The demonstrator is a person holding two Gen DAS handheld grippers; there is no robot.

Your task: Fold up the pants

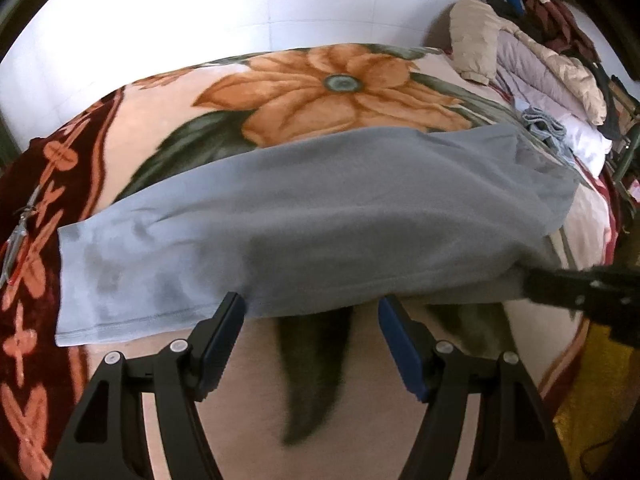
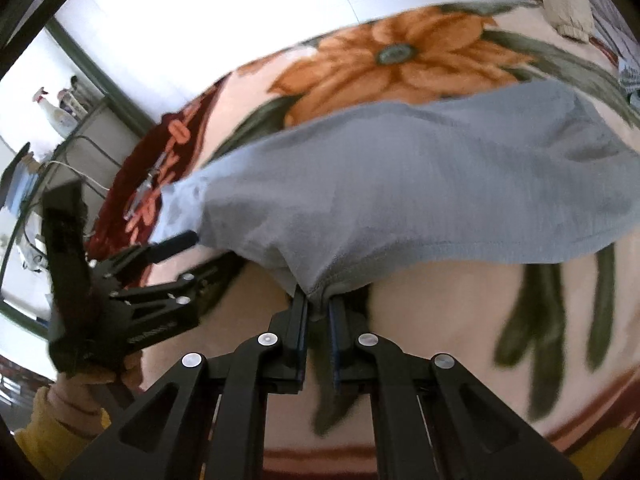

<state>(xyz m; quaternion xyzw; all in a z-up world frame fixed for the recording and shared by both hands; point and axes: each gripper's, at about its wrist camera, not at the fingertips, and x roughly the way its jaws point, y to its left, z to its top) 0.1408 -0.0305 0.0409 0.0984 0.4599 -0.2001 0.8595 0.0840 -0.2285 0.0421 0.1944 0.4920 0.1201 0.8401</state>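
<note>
Grey pants (image 1: 320,216) lie lengthwise across a floral blanket (image 1: 328,84) on a bed, folded leg on leg, hem at the left. My left gripper (image 1: 312,312) is open at the near edge of the pants, its jaws wide apart with the cloth edge just past them. My right gripper (image 2: 318,300) is shut on the near edge of the pants (image 2: 400,184) and lifts that edge slightly. The right gripper also shows in the left wrist view (image 1: 580,288) at the right edge. The left gripper shows in the right wrist view (image 2: 160,256) at the left, jaws apart.
Pillows and piled bedding (image 1: 532,64) lie at the far right end of the bed. A small grey cloth (image 1: 544,120) lies beside them. A white wall (image 1: 280,0) stands behind the bed. A shelf with bottles (image 2: 60,112) stands at the left.
</note>
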